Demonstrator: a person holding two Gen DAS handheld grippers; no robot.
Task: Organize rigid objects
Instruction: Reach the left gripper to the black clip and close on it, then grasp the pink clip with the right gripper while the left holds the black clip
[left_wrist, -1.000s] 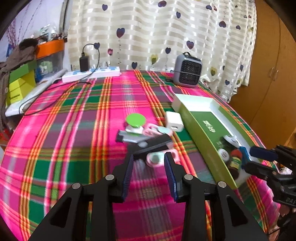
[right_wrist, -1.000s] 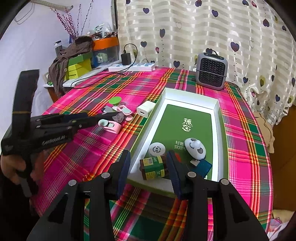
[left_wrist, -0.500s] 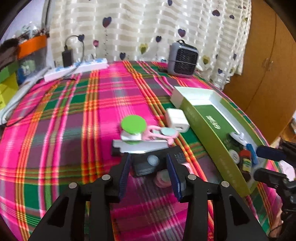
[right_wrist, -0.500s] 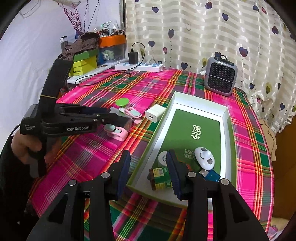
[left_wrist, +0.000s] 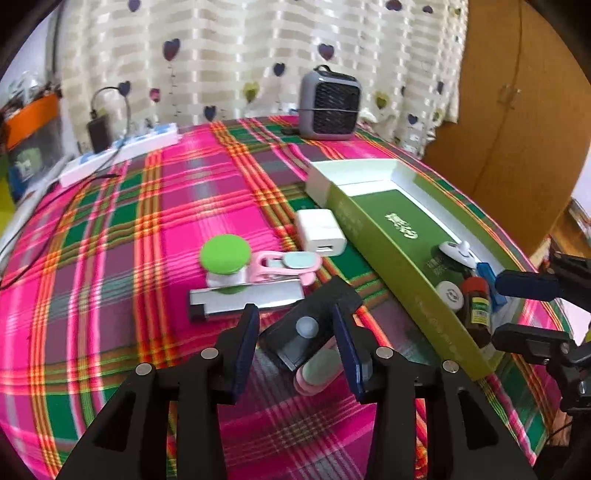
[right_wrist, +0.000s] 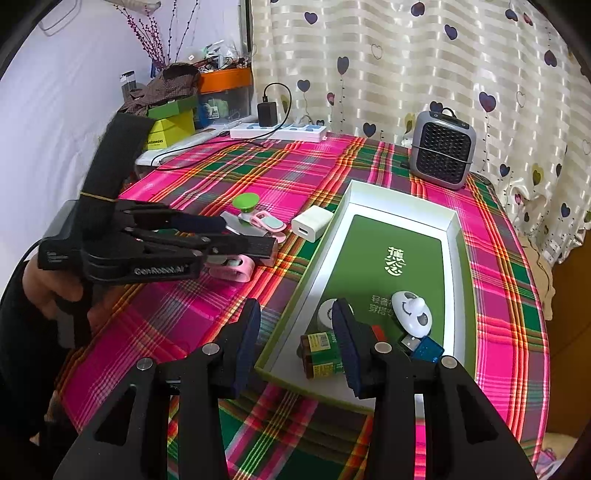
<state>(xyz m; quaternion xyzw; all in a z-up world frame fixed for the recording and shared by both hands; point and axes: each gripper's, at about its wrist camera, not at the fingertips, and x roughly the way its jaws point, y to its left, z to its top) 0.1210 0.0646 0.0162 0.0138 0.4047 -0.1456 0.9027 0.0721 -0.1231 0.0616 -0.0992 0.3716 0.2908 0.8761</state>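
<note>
Black block: a dark rectangular piece (left_wrist: 308, 328) with a pale round button on top lies on the plaid tablecloth (left_wrist: 110, 258), tilted, its near end resting over a pink clip (left_wrist: 317, 371).
Left gripper: the left gripper (left_wrist: 297, 347) straddles the black block, jaws opening; the block sits between the pads with a gap on each side, so it is not clamped.
Loose items beyond: a silver bar (left_wrist: 245, 299) with a black end lies just past the left finger; a green round-topped piece (left_wrist: 225, 254) and a second pink clip (left_wrist: 288, 264) touch its far edge; a white charger cube (left_wrist: 319, 232) sits just beside the tray's left wall.
Tray: a green tray (right_wrist: 413, 258) with white inner walls stands to the right of the loose pile.
Tray contents: at its near end lie a green-labelled bottle (right_wrist: 321, 354), a white round cap (right_wrist: 325, 314), a white face-patterned piece (right_wrist: 412, 312) and a blue USB stick (right_wrist: 424, 349).
Right gripper: the right gripper (right_wrist: 295, 345) hangs over the tray's near left corner, jaws apart, nothing gripped.
Far edge: a grey fan heater (right_wrist: 443, 149) and a white power strip (right_wrist: 280, 131).
Person: a hand (right_wrist: 48, 291) holds the left gripper's handle.
</note>
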